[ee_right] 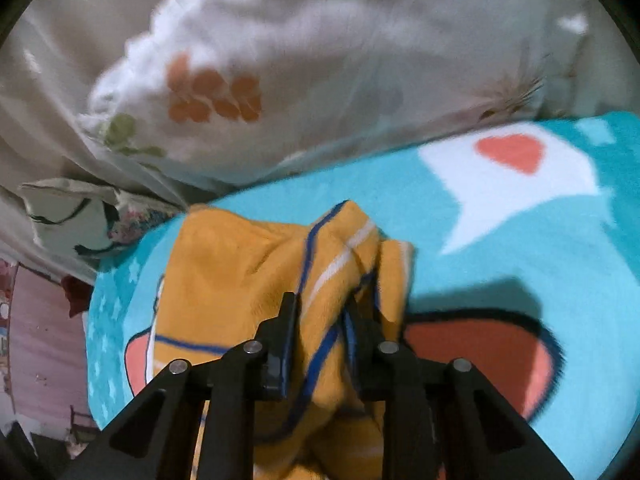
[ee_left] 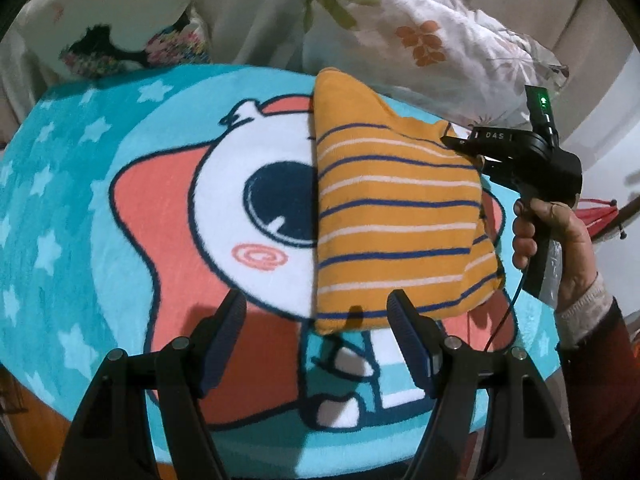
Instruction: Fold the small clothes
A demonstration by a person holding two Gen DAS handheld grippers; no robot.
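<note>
An orange garment with blue and white stripes [ee_left: 396, 216] lies folded on a turquoise cartoon rug [ee_left: 80, 200]. My left gripper [ee_left: 316, 304] is open and empty, just above the garment's near edge. My right gripper [ee_left: 466, 148] reaches in from the right at the garment's far right corner. In the right wrist view the right gripper [ee_right: 324, 308] is shut on a bunched fold of the garment [ee_right: 224, 276], lifted a little off the rug [ee_right: 500, 240].
White floral bedding and pillows [ee_left: 420, 40] are piled behind the rug. The rug's near edge [ee_left: 248, 448] curves just below my left gripper. A red object [ee_left: 596, 212] sits at the far right.
</note>
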